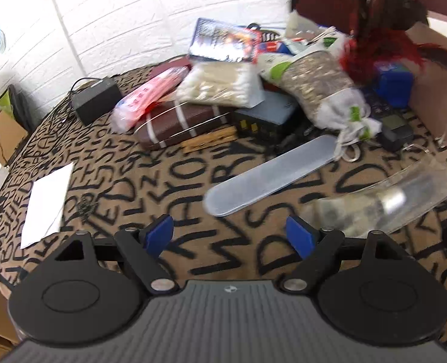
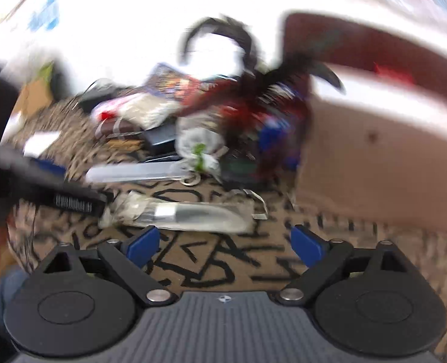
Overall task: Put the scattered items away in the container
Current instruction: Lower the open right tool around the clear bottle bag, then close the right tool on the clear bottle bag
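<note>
step: between picks, feather piece [image 2: 253,96] blurry by cardboard box [image 2: 374,139] | left gripper [image 1: 229,239] & right gripper [image 2: 223,245] both wide, empty | next: probably grab clear packet [image 2: 193,211] just ahead

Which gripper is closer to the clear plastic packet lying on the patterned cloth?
Probably the right. The clear packet lies just past the open right gripper, roughly centred. The left gripper, also open, has the packet off to its right.
</note>
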Demonstrator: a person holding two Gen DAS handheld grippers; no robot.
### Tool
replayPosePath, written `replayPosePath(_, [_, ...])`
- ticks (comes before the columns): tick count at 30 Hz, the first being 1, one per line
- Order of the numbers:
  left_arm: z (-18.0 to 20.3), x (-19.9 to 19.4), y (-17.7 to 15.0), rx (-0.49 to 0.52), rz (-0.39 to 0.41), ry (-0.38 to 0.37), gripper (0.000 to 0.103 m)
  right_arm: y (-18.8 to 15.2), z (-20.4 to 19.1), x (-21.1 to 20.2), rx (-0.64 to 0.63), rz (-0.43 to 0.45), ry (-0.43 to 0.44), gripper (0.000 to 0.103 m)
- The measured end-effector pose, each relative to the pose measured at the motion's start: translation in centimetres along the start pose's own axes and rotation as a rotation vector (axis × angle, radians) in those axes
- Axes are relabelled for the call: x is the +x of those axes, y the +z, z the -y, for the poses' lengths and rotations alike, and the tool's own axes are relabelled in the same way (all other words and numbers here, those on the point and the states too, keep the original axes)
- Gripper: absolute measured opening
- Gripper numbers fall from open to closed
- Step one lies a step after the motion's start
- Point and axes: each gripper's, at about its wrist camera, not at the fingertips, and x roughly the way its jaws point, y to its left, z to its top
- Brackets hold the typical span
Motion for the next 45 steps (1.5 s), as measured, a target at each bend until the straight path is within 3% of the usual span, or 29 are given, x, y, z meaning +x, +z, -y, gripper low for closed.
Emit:
replayPosePath(3, [-0.9, 0.5, -0.2, -0.036, -0.012, 0.005, 0.084, 0.4, -1.1, 0.9, -0.090, -0.017, -0.011, 0.101])
replayPosePath(11, [-2.2, 0.6, -0.4, -0.053, 0.007, 0.019, 0.083, 1.4, -0.9, 3.0, 0.054, -0.003, 0.040, 0.101])
replayPosePath(14, [-1.9, 1.4, -0.7, -0.036, -0.026, -0.027, 0.081, 1.5, -0.4, 4.0, 0.073, -0.026, 0.039, 0.101])
replayPosePath(17, [-1.1, 1.2, -1.0, 0.003, 0.014, -0.030, 0.081, 1.3, -0.1, 5.1, 0.098, -0.066, 0.044, 0.101])
replayPosePath(23, [-0.4, 1.4, -0.7, 0.009, 0.025, -0.100, 0.076, 0.5, 0.2, 5.6, 0.122, -0.061, 0.078, 0.084])
replayPosePath(28, [-0.8, 1.8, -0.6, -0.018, 0.021, -0.155, 0.073, 0.5, 1.2, 5.1, 0.148, -0.046, 0.076, 0.065])
replayPosePath(32, [-0.8, 1.6, -0.5, -0.019, 0.029, -0.192, 0.064, 0.5, 1.1, 4.6, 0.143, -0.027, 0.070, 0.058])
replayPosePath(34, [-0.8, 1.3, -0.5, -0.017, 0.043, -0.213, 0.064, 0.6, 1.1, 4.4, 0.139, -0.014, 0.073, 0.053])
replayPosePath(38, [-0.4, 1.6, -0.4, 0.012, 0.048, -0.196, 0.063, 0.8, 1.2, 4.6, 0.131, -0.030, 0.078, 0.052])
replayPosePath(40, [-0.4, 2.2, -0.5, 0.010, 0.033, -0.181, 0.066, 0.6, 1.4, 5.0, 0.149, -0.042, 0.084, 0.052])
replayPosePath(44, [-0.8, 2.8, -0.5, 0.007, 0.039, -0.156, 0.086, 0.5, 1.8, 5.2, 0.172, -0.045, 0.101, 0.053])
replayPosePath(45, [-0.9, 2.9, -0.5, 0.005, 0.035, -0.155, 0.087, 0.6, 2.0, 5.4, 0.178, -0.055, 0.114, 0.058])
